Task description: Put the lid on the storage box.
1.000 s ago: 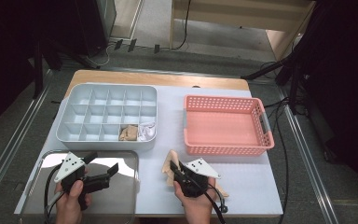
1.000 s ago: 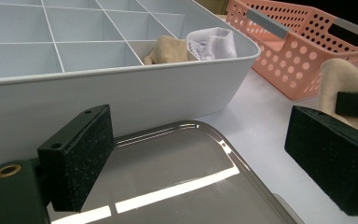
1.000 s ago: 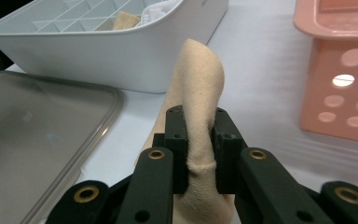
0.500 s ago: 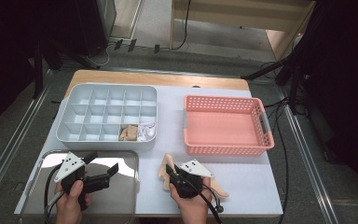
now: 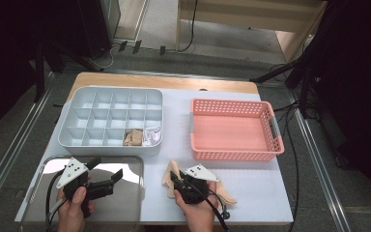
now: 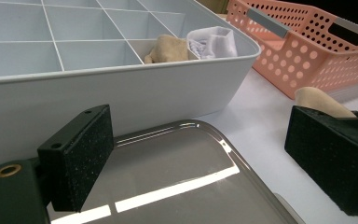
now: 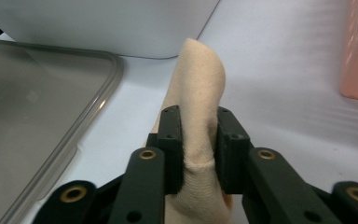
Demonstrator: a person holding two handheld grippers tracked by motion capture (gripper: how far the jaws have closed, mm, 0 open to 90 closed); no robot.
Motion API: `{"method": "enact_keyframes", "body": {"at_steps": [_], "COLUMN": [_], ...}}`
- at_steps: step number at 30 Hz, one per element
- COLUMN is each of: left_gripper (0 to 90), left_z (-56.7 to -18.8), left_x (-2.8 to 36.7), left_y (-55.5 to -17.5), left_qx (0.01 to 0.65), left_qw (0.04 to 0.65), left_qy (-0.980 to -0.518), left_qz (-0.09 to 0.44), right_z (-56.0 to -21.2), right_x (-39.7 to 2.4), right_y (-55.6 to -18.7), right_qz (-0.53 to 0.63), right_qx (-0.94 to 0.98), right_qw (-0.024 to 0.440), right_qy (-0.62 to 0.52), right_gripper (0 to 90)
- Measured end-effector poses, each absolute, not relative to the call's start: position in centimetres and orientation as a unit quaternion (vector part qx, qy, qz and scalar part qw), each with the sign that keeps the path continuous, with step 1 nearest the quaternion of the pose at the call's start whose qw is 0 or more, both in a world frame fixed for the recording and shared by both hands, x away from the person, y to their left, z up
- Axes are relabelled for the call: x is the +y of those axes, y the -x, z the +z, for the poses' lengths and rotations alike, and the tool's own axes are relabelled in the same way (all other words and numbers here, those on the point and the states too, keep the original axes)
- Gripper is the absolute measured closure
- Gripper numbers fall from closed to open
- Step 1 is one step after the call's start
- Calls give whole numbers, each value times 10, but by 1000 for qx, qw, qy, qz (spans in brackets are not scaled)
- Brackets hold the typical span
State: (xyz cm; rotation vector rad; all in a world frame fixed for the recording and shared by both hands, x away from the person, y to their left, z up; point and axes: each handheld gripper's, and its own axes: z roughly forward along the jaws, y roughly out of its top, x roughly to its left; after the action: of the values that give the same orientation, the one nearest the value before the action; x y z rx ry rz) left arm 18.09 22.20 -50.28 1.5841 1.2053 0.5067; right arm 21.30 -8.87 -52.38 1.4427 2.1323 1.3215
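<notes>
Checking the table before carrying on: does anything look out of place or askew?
Nothing stands out. The beige sock lies crumpled on the white mat, but the right gripper is pinching it. The divider tray and pink basket sit square.

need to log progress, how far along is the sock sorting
Done: one beige sock and a white one sit rolled in neighbouring compartments of the grey organizer. In hand: the right gripper, jaws just easing, has a beige sock pinched between them; the left gripper waits open above the clear lid. Left: stowing this sock.
</notes>
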Motion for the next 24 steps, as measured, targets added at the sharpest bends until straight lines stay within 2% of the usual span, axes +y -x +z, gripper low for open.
{"method": "enact_keyframes", "body": {"at_steps": [11, 18, 24], "left_gripper": [85, 85, 85], "left_z": [-503, -503, -503], "left_x": [222, 222, 220], "left_y": [-181, -181, -181], "left_qx": [502, 501, 500], "left_qw": [518, 518, 517], "left_qy": [-660, -660, -662], "left_qz": [211, 211, 212], "right_z": [-522, -513, -502], "right_x": [-91, -97, -109], "right_y": [-213, -211, -209], "right_qz": [461, 469, 479], "right_qx": [729, 721, 713], "right_qw": [124, 140, 148], "right_qy": [-491, -490, -491], "right_gripper": [561, 507, 497]}}
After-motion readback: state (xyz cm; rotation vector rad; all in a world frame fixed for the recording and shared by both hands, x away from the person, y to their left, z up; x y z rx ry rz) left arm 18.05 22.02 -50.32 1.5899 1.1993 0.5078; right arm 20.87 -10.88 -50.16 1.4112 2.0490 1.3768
